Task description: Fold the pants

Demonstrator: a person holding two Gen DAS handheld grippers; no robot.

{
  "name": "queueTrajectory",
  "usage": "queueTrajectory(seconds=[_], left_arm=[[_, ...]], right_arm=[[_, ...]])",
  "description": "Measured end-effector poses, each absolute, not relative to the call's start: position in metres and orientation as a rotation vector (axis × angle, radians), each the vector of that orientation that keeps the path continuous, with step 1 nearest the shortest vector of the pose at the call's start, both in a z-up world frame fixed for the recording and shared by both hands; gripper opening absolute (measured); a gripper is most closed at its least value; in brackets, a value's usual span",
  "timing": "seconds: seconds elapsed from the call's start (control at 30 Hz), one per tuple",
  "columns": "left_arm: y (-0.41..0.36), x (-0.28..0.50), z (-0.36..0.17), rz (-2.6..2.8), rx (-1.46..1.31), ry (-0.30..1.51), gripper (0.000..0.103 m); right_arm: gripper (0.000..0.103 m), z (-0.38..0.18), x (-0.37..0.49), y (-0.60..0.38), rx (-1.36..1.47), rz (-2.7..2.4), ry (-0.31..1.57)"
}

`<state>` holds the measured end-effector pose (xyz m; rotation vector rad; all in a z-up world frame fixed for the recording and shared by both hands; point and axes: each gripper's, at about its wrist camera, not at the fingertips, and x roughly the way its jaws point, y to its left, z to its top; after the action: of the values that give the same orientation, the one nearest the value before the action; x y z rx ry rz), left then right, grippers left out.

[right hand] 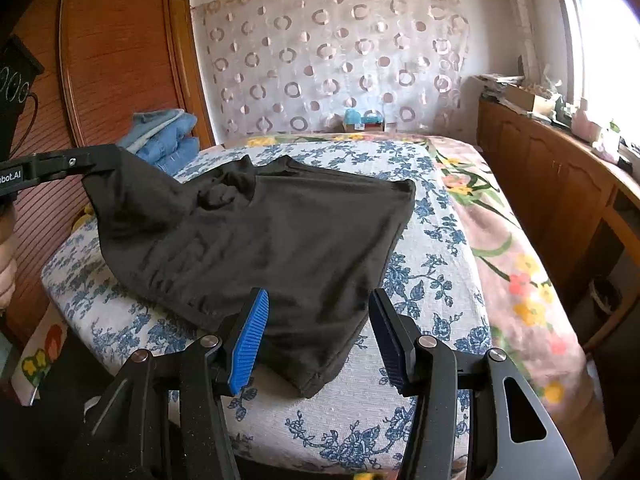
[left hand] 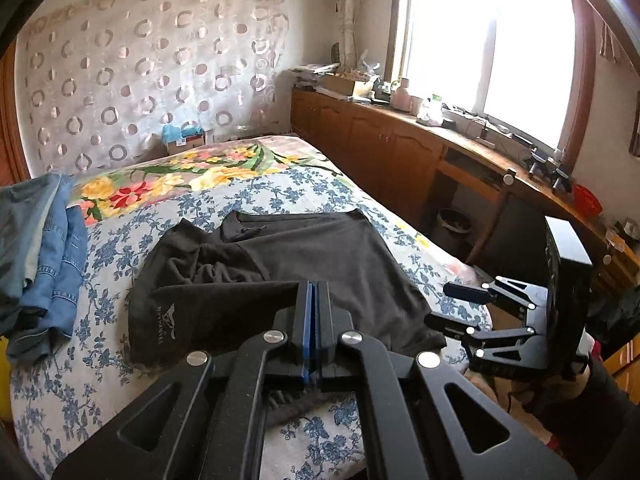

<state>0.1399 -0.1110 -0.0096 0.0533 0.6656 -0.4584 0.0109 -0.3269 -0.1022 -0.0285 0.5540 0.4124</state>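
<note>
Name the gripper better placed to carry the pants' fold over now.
Left. The left gripper is shut on a lifted edge of the black pants; the right gripper is open, holding nothing.

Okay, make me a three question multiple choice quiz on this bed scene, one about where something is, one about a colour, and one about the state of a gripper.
1. Where does the stack of denim clothes lie?
A. at the bed's edge, by the wooden wardrobe
B. on the window counter
C. on the floor

2. What colour are the pants?
A. red
B. dark brown-black
C. white

3. How does the left gripper stand?
A. wide open above the bed
B. shut on a corner of the pants
C. shut on the denim

Answers: 1 A, the denim sits beside the wardrobe door; 2 B, the spread fabric is dark throughout; 3 B, the right wrist view shows the fabric pulled up to its closed tip, while the right gripper is open.
</note>
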Motion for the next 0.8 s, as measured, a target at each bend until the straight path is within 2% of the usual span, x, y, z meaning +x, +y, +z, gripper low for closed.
queueTrajectory(seconds=[0.1,0.17,0.23,0.3,0.37,0.43,0.53,0.77,0.8], left_arm=[[-0.109,0.139,-0.011,-0.459,0.049,0.67,0.002],[-0.105,0.141,-0.014,-0.434,0.06,0.681,0.013],[-0.099,0.139,-0.014,-0.415,0.05,0.674,0.033],[-0.089,0.135,-0.014,-0.398,0.039,0.653,0.043],[-0.079,0.133,-0.016,-0.373,0.039,0.652,0.048],[-0.07,0.132,-0.02,-0.357,0.034,0.657,0.066],[-0.054,0.128,-0.03,-0.332,0.018,0.661,0.072],[-0.029,0.122,-0.06,-0.263,-0.012,0.696,0.072],[-0.028,0.123,-0.066,-0.256,-0.016,0.707,0.072]], right_arm=[[0.054,-0.103,0.011,-0.324,-0.034,0.413,0.552],[0.054,-0.103,0.012,-0.321,-0.033,0.414,0.553],[0.054,-0.103,0.014,-0.318,-0.032,0.417,0.554],[0.054,-0.103,0.016,-0.313,-0.035,0.421,0.554],[0.054,-0.103,0.018,-0.306,-0.037,0.428,0.555],[0.054,-0.103,0.021,-0.298,-0.039,0.443,0.553],[0.054,-0.104,0.025,-0.286,-0.03,0.469,0.55],[0.054,-0.111,0.037,-0.254,-0.022,0.529,0.575],[0.051,-0.113,0.037,-0.25,-0.022,0.535,0.577]])
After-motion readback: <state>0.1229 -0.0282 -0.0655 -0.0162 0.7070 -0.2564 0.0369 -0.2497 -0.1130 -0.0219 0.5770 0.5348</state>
